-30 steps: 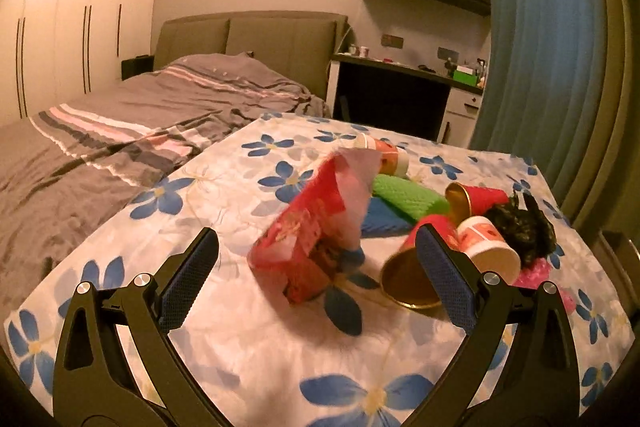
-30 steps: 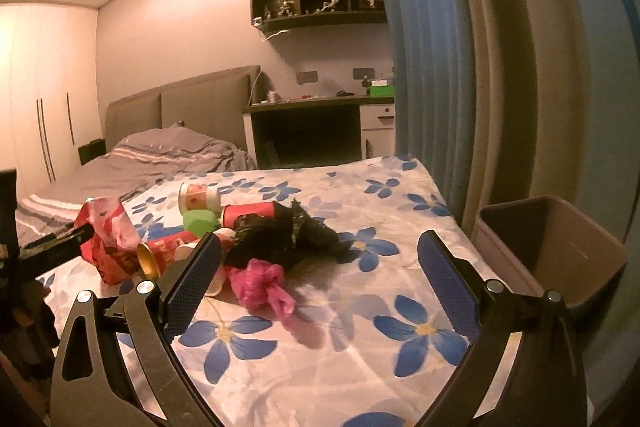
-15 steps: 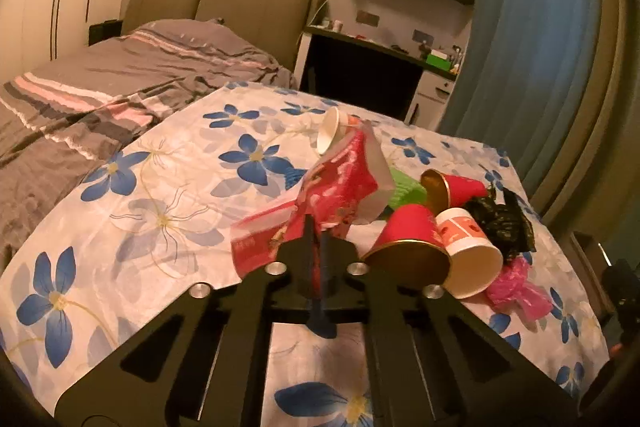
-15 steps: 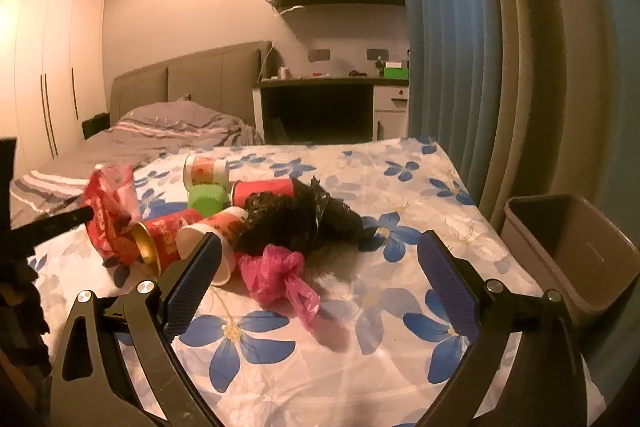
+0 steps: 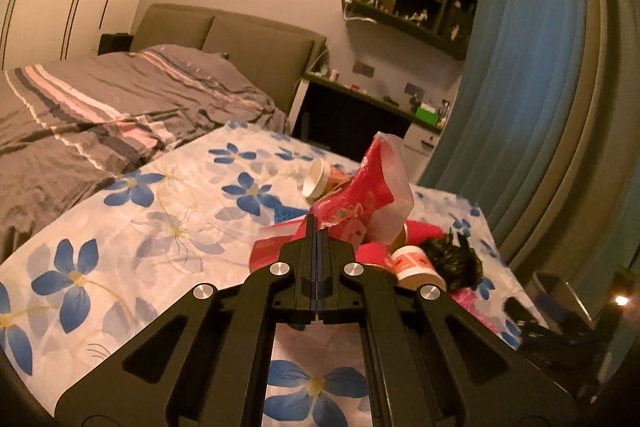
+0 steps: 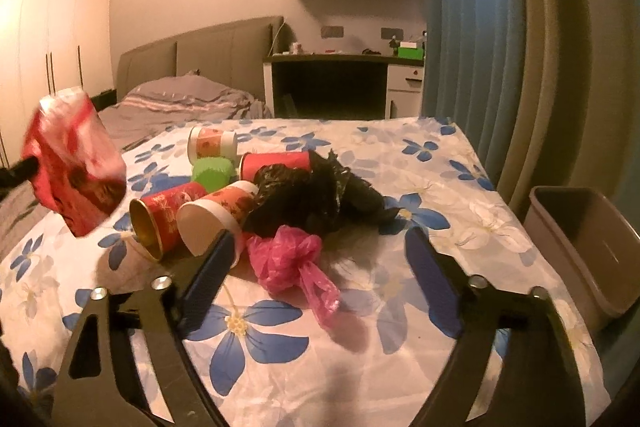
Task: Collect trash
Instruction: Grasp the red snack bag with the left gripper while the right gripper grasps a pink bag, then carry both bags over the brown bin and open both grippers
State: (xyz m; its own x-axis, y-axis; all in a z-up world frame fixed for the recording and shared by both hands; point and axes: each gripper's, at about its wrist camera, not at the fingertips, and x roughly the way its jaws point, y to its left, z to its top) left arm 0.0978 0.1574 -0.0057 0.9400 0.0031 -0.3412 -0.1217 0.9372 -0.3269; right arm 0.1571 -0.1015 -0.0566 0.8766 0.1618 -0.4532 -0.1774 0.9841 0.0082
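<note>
The left claw [image 5: 316, 227] pinches the red wrapper [image 5: 360, 195] aloft – the right claw [image 6: 316, 267], spread but just closing in, straddles the pink bag [image 6: 292, 259], bin [image 6: 580, 239] off to its right.

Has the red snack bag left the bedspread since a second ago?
Yes. The red snack bag, pinched in the left gripper, has gone up: it lay by the cups and now hangs above the floral bedspread.

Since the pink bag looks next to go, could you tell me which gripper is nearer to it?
Right. The right gripper frames the pink bag between open jaws; the left gripper is off beyond the cups, shut on the red wrapper.
</note>
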